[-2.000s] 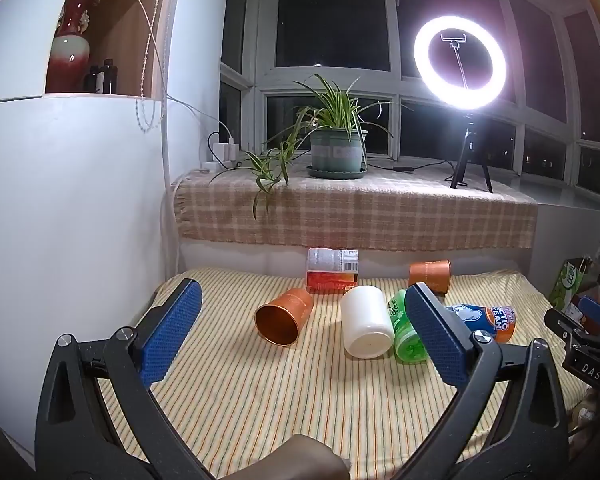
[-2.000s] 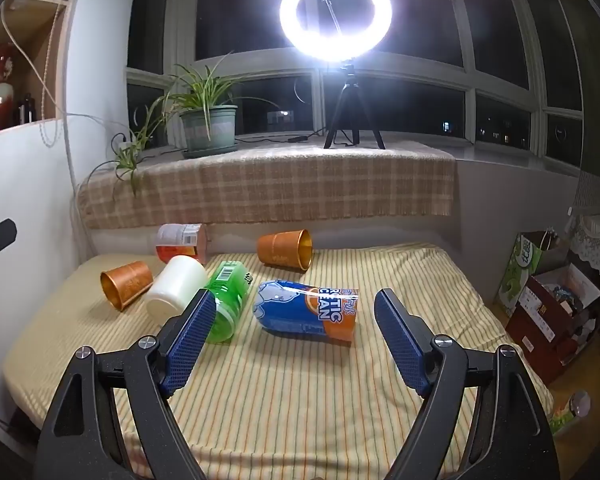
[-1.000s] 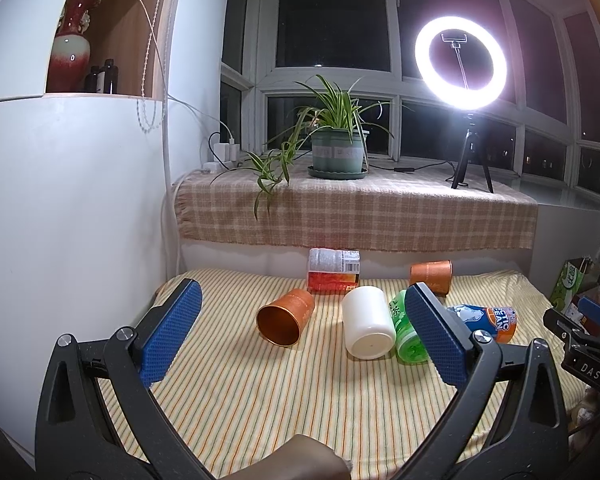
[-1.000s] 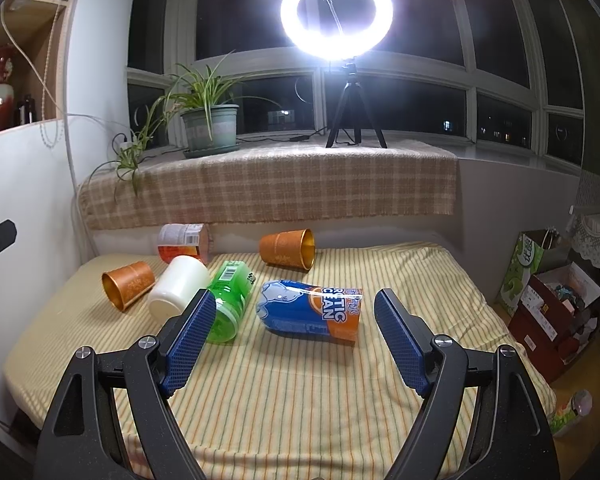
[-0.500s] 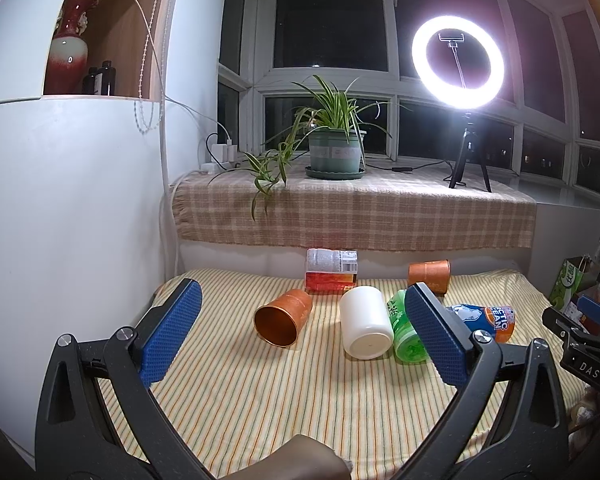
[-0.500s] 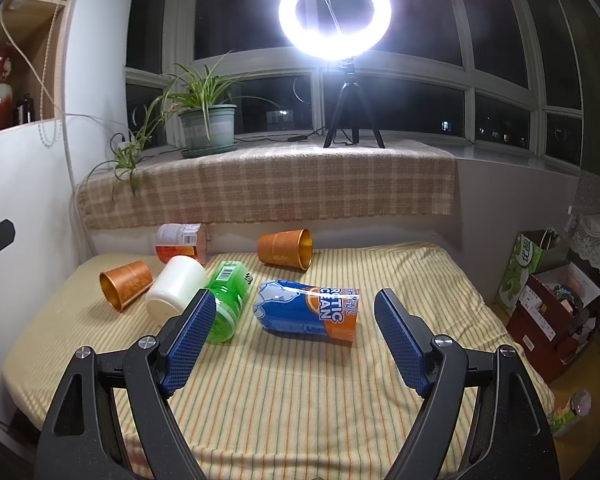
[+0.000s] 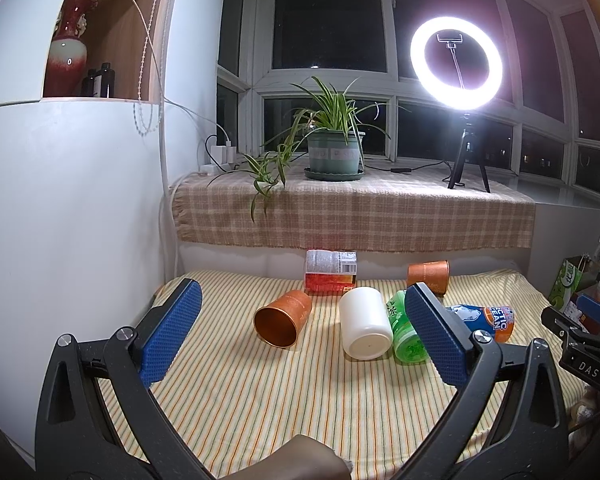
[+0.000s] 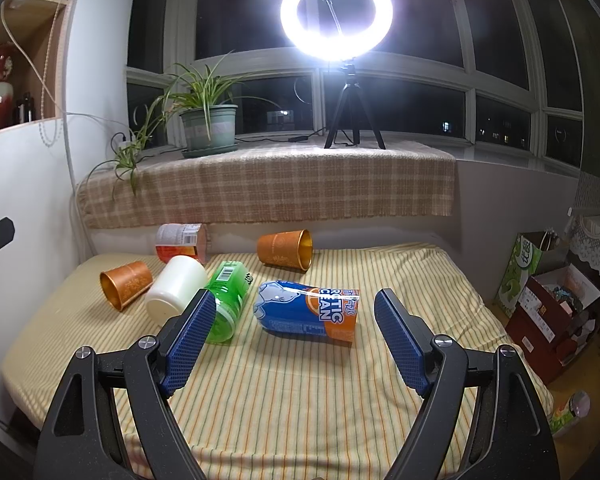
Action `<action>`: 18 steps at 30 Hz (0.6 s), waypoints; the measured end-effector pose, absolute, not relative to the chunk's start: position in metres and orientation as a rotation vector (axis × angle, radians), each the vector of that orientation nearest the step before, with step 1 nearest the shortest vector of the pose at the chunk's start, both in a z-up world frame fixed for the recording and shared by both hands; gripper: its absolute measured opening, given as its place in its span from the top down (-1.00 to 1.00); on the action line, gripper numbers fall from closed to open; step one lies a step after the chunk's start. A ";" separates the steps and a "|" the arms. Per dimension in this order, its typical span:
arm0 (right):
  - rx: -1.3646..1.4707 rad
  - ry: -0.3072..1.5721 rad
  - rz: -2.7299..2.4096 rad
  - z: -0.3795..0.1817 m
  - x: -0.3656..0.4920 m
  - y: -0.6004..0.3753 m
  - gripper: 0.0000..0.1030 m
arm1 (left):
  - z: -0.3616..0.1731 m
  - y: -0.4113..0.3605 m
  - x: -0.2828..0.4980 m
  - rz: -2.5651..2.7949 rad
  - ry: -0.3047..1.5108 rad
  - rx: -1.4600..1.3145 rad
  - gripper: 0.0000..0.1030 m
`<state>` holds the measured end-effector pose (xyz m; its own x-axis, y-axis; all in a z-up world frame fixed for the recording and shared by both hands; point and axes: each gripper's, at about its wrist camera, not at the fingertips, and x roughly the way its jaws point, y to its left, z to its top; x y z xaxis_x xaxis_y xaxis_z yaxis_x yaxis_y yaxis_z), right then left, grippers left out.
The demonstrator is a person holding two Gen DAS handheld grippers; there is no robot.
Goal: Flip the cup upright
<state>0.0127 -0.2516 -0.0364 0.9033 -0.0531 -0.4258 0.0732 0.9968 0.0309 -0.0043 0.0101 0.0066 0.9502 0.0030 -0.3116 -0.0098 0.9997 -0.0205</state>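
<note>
Several containers lie on their sides on the striped table point(image 7: 260, 400). A copper cup point(image 7: 283, 317) lies with its mouth toward me; it also shows in the right wrist view point(image 8: 125, 285). A second copper cup point(image 7: 428, 275) lies at the back point(image 8: 286, 249). A white cup point(image 7: 365, 328) point(image 8: 176, 289), a green cup point(image 7: 405, 328) point(image 8: 227, 300) and a blue-orange cup point(image 8: 308, 312) point(image 7: 485, 317) lie between them. My left gripper point(image 7: 300, 338) is open and empty, short of the cups. My right gripper point(image 8: 296, 338) is open and empty, just short of the blue-orange cup.
A red-labelled jar point(image 7: 331, 271) lies against the back wall. A checked-cloth ledge point(image 7: 352, 216) holds a potted plant point(image 7: 334, 152) and a ring light point(image 7: 457, 60). A white cabinet point(image 7: 60, 220) stands left. Boxes point(image 8: 548, 304) stand on the floor to the right.
</note>
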 end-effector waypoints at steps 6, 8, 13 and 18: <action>0.047 0.439 -0.065 -0.037 0.013 -0.252 -0.58 | 0.006 0.010 -0.004 0.006 0.317 -0.021 -1.00; 0.047 0.440 -0.065 -0.037 0.013 -0.252 -0.58 | 0.006 0.008 -0.004 0.006 0.317 -0.021 -1.00; 0.047 0.443 -0.066 -0.037 0.013 -0.252 -0.58 | 0.008 0.006 -0.003 0.006 0.320 -0.017 -1.00; 0.047 0.448 -0.067 -0.037 0.015 -0.253 -0.58 | 0.007 0.004 -0.002 0.006 0.321 -0.016 -1.00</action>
<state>0.0147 -0.2533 -0.0370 0.8991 -0.0540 -0.4345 0.0749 0.9967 0.0310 -0.0020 0.0038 0.0071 0.9488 0.0030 -0.3160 -0.0082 0.9999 -0.0152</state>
